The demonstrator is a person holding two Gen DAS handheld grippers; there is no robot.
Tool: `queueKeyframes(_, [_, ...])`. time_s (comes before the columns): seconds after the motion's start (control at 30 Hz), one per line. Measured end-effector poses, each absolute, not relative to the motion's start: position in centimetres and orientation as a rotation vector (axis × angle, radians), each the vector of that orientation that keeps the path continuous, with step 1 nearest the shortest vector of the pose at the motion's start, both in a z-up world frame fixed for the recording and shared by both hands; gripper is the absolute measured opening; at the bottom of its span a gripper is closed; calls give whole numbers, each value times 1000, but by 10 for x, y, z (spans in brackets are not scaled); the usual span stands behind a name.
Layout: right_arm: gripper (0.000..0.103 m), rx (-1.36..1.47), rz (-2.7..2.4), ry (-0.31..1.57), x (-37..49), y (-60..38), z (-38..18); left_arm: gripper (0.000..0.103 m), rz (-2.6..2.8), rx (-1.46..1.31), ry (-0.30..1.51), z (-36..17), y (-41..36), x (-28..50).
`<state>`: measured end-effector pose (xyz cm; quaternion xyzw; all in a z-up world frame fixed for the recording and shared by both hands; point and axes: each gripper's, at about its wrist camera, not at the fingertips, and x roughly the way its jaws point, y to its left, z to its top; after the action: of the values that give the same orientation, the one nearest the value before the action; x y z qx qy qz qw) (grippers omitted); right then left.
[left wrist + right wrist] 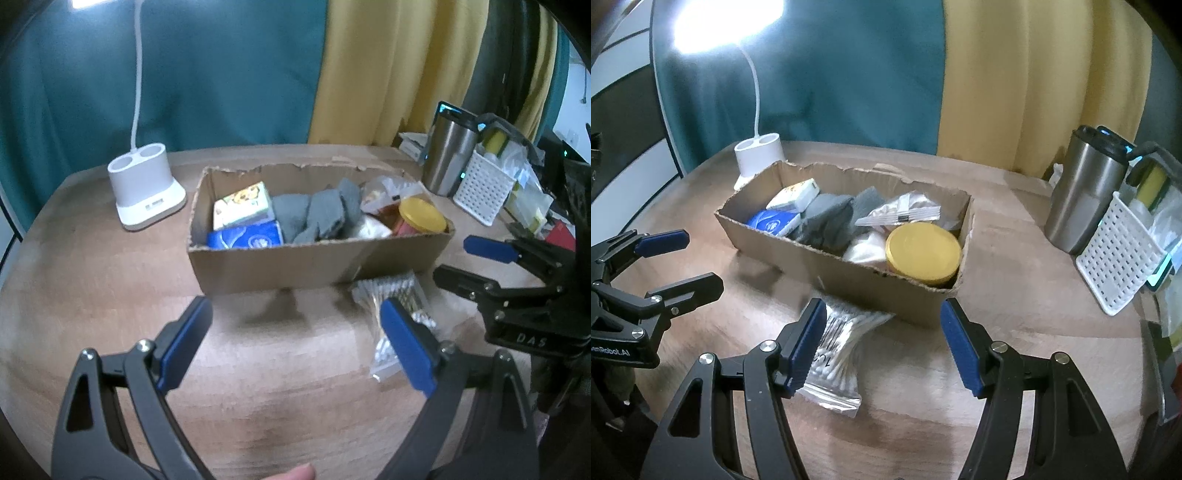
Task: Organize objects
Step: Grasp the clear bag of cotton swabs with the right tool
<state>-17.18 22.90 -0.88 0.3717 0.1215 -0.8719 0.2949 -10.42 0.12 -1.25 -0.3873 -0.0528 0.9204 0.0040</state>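
The box (846, 236) already holds tissues, cloth, packets and a jar, leaving only the swab bag (842, 354) on the counter (110, 295) just before it; both tools, left (295, 343) and right (882, 343), hover released, angled down toward the box.

cotton-swab bag (839, 354) lies on the table (1015, 317) before the box (849, 271), apparently touching it.

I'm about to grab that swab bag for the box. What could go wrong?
The bag of cotton swabs lies flat and glossy, so the right claw may slip off it. It lies close against the cardboard box, which a claw might shove. The box looks nearly full, so the bag may sit on top.
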Motion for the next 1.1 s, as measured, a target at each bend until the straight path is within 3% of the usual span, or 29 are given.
queueKeyframes(1.1, [67, 1146, -2166, 310, -169, 179, -62, 94, 2835, -1321, -207, -51, -24, -96])
